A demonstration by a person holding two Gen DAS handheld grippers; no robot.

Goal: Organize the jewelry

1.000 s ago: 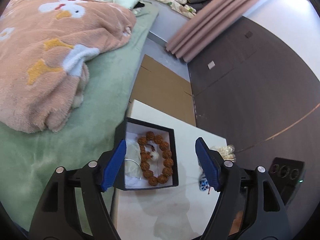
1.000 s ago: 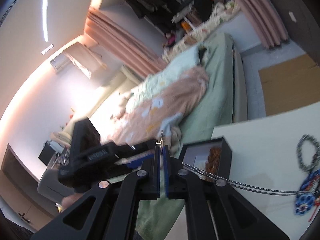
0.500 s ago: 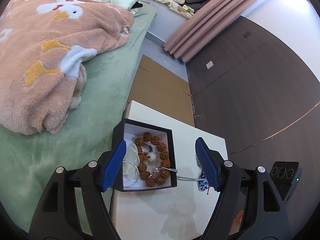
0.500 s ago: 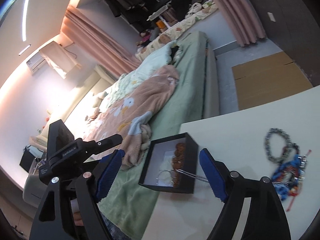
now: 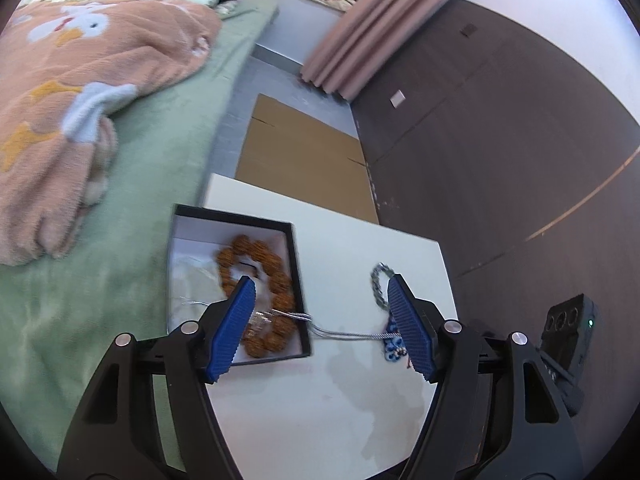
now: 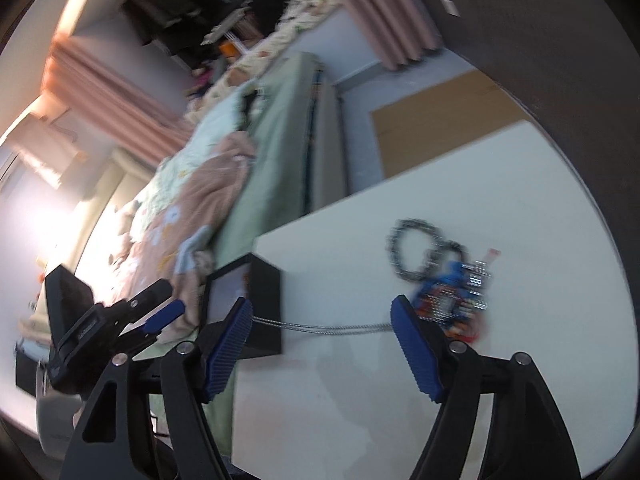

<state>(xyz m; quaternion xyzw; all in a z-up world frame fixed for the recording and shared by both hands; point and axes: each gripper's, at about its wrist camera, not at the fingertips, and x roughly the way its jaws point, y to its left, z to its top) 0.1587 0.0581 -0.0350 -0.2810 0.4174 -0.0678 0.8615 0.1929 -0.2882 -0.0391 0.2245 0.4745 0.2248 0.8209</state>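
Observation:
A black box [image 5: 298,272] with a white lining stands at the table's left edge and holds a brown bead bracelet [image 5: 260,256]. A silver chain [image 5: 348,334] hangs out over the box rim and lies across the white table [image 5: 320,400] toward a blue beaded piece [image 5: 394,350] and a grey bead bracelet [image 5: 378,280]. My left gripper [image 5: 320,292] hovers over the box's right rim, jaws closing slightly, gripping nothing. My right gripper [image 6: 322,308] is open and closing. The chain [image 6: 332,327] lies on the table under its gap, untouched, between the box [image 6: 264,300] and the jewelry pile [image 6: 452,300].
A bed with a green sheet [image 5: 140,152] and a pink blanket [image 5: 60,100] borders the table's left side. Flat cardboard [image 5: 300,160] lies on the floor beyond. A dark wall [image 5: 500,140] runs on the right, with a black device [image 5: 572,320] beside the table.
The right gripper, shut on the chain's end a second ago, opened and let it go. The chain now trails from the box across the table. Both grippers shifted right, toward the pile.

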